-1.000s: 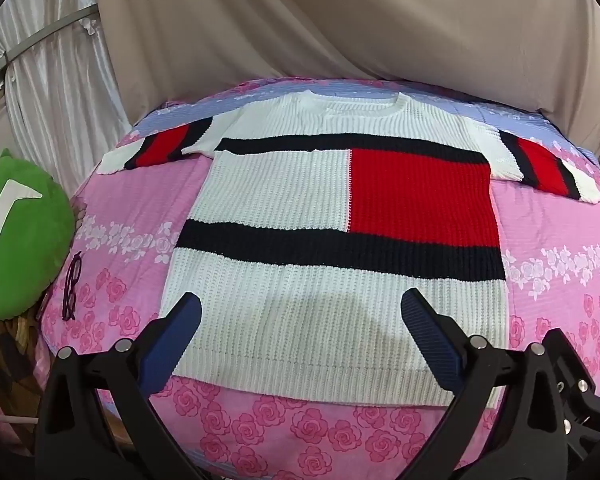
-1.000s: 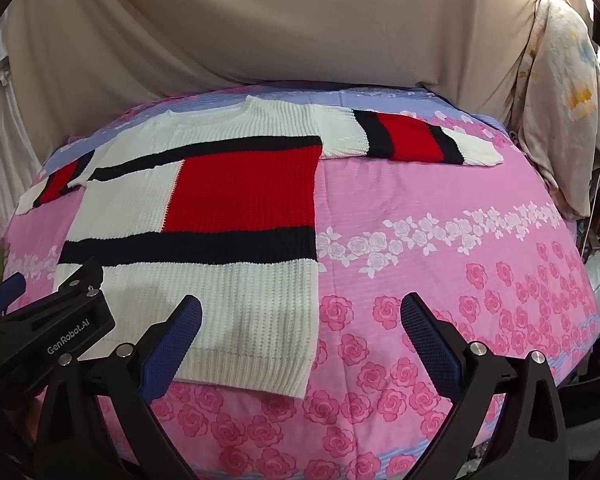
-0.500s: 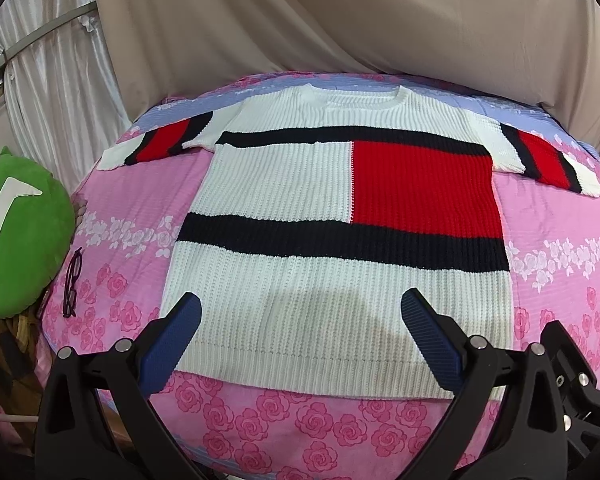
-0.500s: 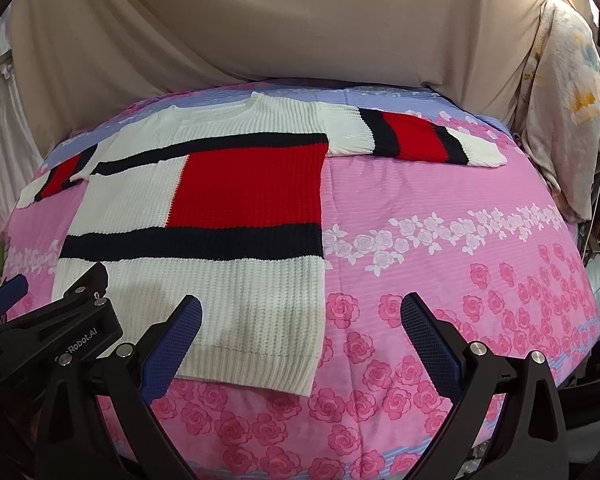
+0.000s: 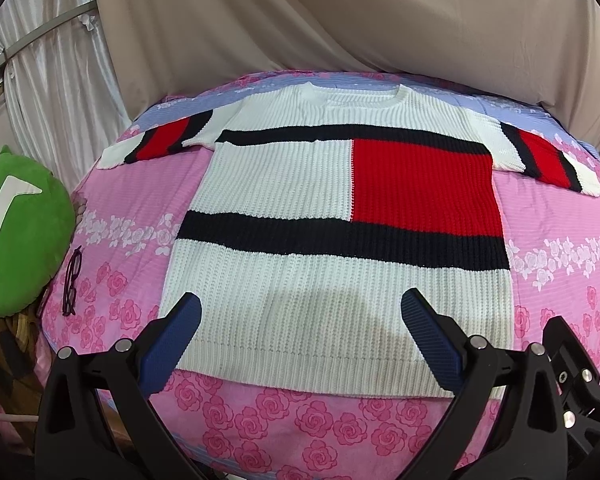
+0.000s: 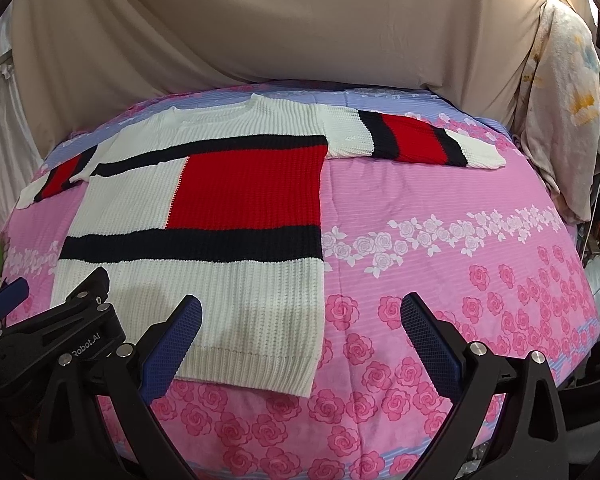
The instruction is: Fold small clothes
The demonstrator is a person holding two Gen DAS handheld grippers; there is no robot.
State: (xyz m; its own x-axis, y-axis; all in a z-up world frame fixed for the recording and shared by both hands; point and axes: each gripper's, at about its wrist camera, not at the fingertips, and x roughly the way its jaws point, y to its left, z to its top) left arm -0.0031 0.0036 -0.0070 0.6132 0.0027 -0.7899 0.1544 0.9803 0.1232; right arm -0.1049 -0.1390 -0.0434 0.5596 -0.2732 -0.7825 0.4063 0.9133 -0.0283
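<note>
- And here's the sweater (image 5: 340,216), a ribbed white knit with navy bands and a big red block, lying flat and front-up on the bed (image 5: 132,216), neckline at the far end, hem at the near edge.
- Both sleeves are spread out sideways, each one striped navy, red, navy.
- Left gripper (image 5: 300,336) hovers over the hem, fingers (image 5: 172,344) spread wide apart, nothing between them; it casts a shadow on the white knit just ahead.
- Right gripper (image 6: 300,336) hangs over the sweater's lower right corner, fingers (image 6: 432,340) equally wide apart and empty: one tip over the hem, the other over bare bedspread.
- In the right wrist view the left gripper's black body sits just beside it, low on the left.
- The bedspread is pink with roses, with a band of white flowers across it.
- Off to the left: a green plush cushion (image 5: 16,236) at the bed's edge, and a pair of glasses (image 5: 71,282) lying on the bedspread beside it, well apart from the sweater.
- Beige draped cloth (image 5: 340,20) fills the background.
</note>
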